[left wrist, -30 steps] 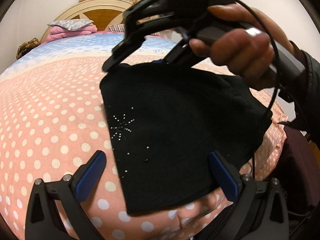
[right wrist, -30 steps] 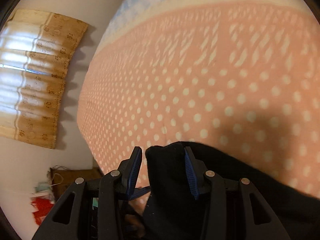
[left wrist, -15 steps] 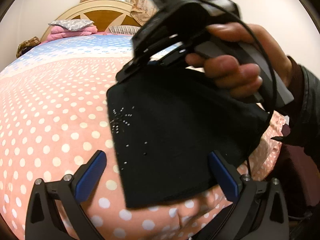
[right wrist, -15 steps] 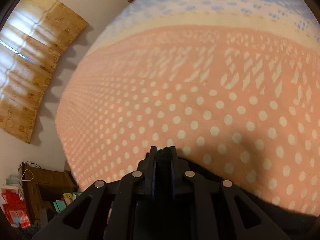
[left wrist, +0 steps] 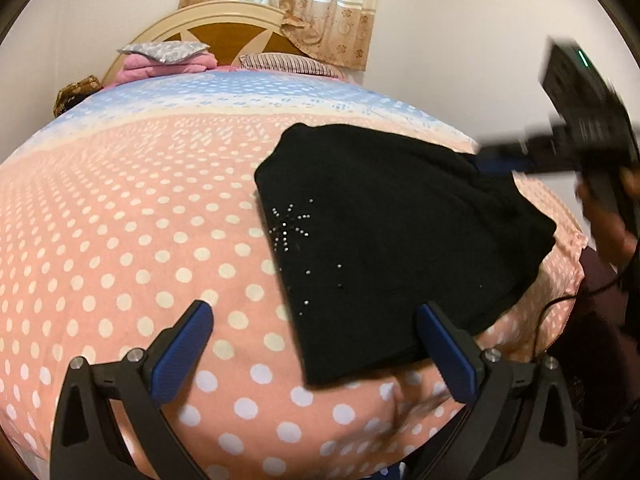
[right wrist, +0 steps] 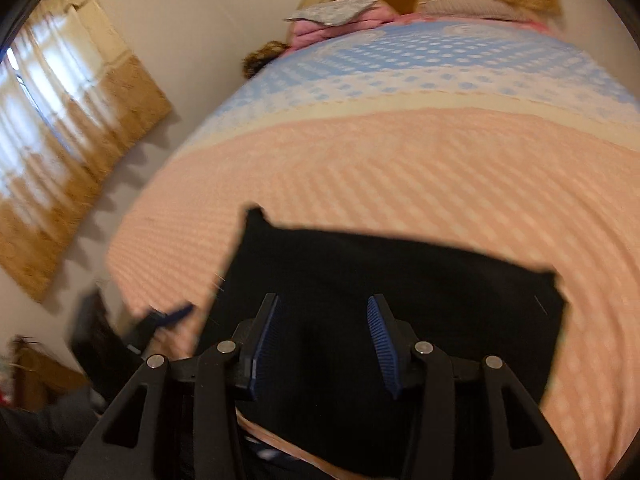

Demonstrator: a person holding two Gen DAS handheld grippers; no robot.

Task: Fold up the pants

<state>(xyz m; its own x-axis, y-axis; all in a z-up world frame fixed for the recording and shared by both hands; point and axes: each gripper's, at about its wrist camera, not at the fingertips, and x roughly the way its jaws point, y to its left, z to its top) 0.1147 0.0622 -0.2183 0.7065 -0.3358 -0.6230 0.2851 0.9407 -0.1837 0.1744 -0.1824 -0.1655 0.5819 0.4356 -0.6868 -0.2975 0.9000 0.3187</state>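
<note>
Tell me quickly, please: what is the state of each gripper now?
Left gripper: open, holding nothing.
Right gripper: open; its jaws have just been opening, and the folded black pants lie released on the bed.

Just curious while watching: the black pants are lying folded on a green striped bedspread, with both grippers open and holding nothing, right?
Not quite. The bedspread is pink with white dots, turning blue near the headboard, not green striped; the left wrist view shows it. The rest holds: the black pants lie folded on it, and the left gripper and right gripper are open, gripping nothing.
</note>
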